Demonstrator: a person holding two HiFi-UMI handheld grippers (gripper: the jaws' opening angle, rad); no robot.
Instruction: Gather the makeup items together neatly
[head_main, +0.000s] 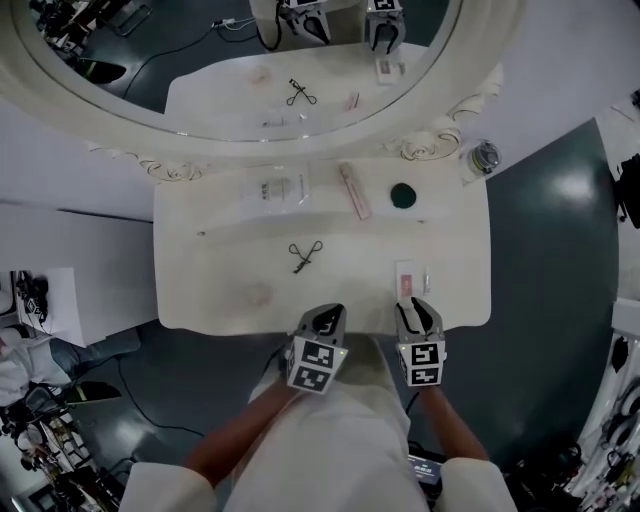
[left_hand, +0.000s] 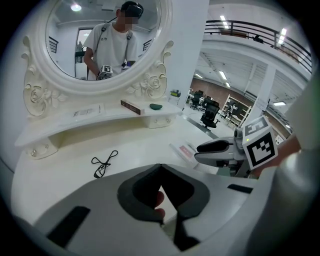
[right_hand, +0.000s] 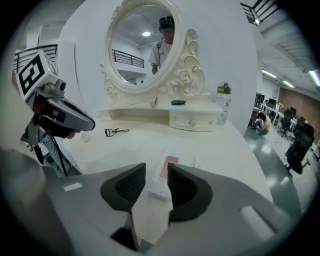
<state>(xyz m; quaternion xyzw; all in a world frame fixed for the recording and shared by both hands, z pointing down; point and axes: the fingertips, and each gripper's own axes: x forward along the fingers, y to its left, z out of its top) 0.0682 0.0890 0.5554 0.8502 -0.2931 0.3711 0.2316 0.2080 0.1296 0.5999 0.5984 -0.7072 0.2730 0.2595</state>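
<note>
A black eyelash curler (head_main: 305, 256) (left_hand: 104, 163) (right_hand: 116, 131) lies mid-table on the white vanity (head_main: 200, 290). A flat white packet with a pink window (head_main: 407, 279) (left_hand: 184, 150) (right_hand: 170, 165) lies near the front right edge. My right gripper (head_main: 417, 318) (right_hand: 156, 172) hovers just in front of and above the packet, its jaws apart with nothing between them. At the front edge to its left, my left gripper (head_main: 322, 325) (left_hand: 160, 167) has its tips together and holds nothing. On the raised shelf sit a pink stick box (head_main: 354, 190), a green round item (head_main: 403, 194) and a clear box (head_main: 277, 186).
An oval mirror (head_main: 240, 60) in a carved frame stands behind the shelf. A bottle (head_main: 482, 157) (right_hand: 223, 100) stands at the back right corner. A faint pale round item (head_main: 258, 294) lies front left, and a small clear piece (head_main: 426, 281) lies beside the packet. Dark floor surrounds the table.
</note>
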